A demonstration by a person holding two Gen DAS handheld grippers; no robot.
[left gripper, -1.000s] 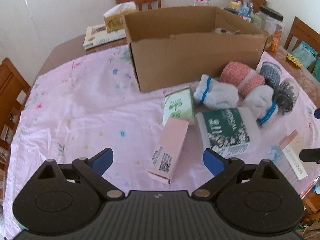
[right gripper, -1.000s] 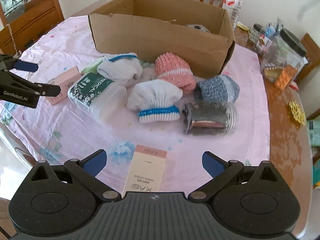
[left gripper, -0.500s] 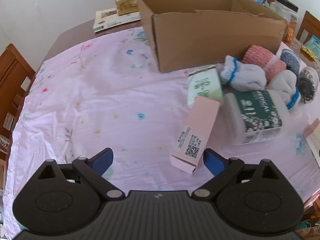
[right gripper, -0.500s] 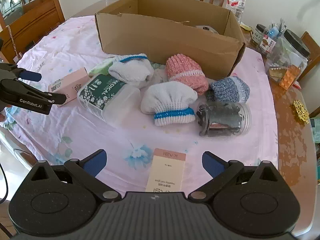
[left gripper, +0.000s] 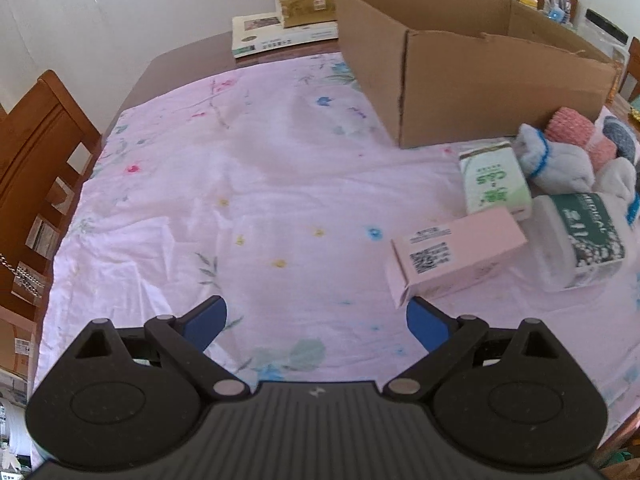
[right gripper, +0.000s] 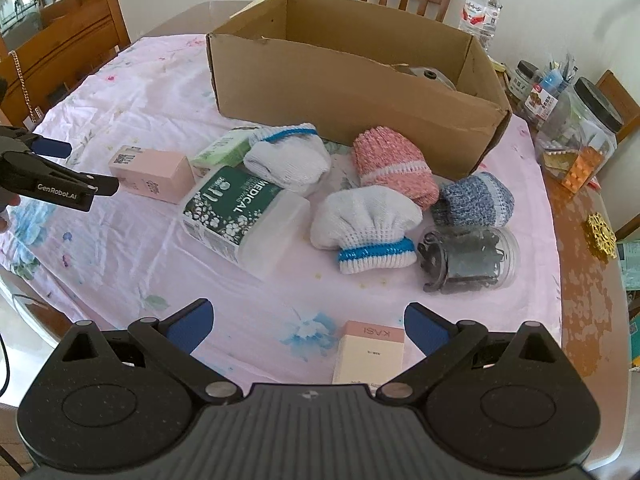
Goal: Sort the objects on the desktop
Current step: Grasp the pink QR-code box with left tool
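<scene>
An open cardboard box (right gripper: 352, 92) (left gripper: 480, 84) stands on the pink cloth. In front of it lie a pink carton (left gripper: 456, 256) (right gripper: 154, 174), a green tissue pack (left gripper: 494, 180), a green-labelled medical tub (right gripper: 240, 216), two white-and-blue knit hats (right gripper: 368, 232), a pink knit hat (right gripper: 392, 164), a grey-blue one (right gripper: 472, 200) and a clear jar of dark clips (right gripper: 468, 260). A pale KASI carton (right gripper: 370, 354) lies between my right gripper's fingers. My right gripper (right gripper: 308, 328) is open. My left gripper (left gripper: 316, 322) is open over bare cloth, left of the pink carton.
A tissue box (left gripper: 308, 0) on a book (left gripper: 280, 36), a water bottle (right gripper: 480, 8) and jars (right gripper: 580, 132) stand around the box. Wooden chairs (left gripper: 32, 160) ring the table. The left half of the cloth (left gripper: 200, 200) holds nothing.
My left gripper has swung left, so the pink carton went from between its fingers to beside its right fingertip. My right gripper's view drew back slightly; the KASI carton stays between its fingers.
</scene>
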